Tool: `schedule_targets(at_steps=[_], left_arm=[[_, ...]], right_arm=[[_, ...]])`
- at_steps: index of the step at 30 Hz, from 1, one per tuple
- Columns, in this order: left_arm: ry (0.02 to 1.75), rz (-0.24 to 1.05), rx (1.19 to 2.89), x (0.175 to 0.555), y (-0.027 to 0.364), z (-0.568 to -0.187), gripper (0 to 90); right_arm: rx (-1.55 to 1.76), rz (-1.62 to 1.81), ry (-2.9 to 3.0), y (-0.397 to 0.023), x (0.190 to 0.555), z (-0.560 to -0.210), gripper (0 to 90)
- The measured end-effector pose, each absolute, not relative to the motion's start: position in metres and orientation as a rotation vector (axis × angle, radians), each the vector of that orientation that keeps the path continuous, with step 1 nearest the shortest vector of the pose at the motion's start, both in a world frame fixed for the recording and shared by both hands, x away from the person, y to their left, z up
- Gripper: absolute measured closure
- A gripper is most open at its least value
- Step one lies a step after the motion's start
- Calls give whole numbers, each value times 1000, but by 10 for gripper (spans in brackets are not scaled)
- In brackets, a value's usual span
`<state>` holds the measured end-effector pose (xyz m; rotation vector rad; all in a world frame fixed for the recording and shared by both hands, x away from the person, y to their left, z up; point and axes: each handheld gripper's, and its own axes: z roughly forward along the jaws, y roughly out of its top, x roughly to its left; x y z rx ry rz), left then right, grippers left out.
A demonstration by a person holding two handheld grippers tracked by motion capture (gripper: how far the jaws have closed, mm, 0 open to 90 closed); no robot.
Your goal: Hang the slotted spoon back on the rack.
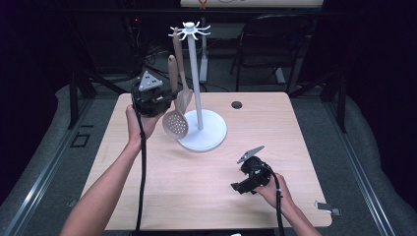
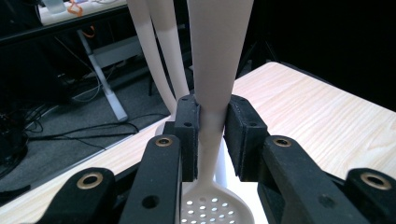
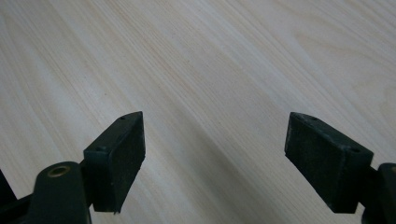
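A beige slotted spoon (image 1: 175, 121) hangs upright beside the white utensil stand (image 1: 194, 73), its perforated bowl down near the stand's round base (image 1: 209, 132). My left gripper (image 1: 164, 101) is shut on its handle; in the left gripper view the pads (image 2: 187, 135) press the handle (image 2: 215, 70) from both sides, with the holed bowl (image 2: 210, 210) below. A second beige utensil (image 1: 183, 83) hangs from the stand's hooked top (image 1: 189, 30). My right gripper (image 1: 239, 187) rests low at the table's front right, open, with bare wood between its pads (image 3: 116, 154).
The wooden table (image 1: 147, 187) has a round cable hole (image 1: 236, 104) at the back. A black chair (image 1: 270, 44) and cables stand on the floor behind. A small clip (image 1: 328, 208) lies at the table's right front corner.
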<state>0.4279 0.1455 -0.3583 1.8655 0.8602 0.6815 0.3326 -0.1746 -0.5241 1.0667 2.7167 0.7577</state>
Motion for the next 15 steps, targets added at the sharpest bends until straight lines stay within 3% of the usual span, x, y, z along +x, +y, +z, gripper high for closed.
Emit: schedule_targets(at_steps=[15], left_arm=[[881, 677, 1856, 448, 134, -336, 754]], right_arm=[[1069, 766, 2713, -175, 334, -525, 201]])
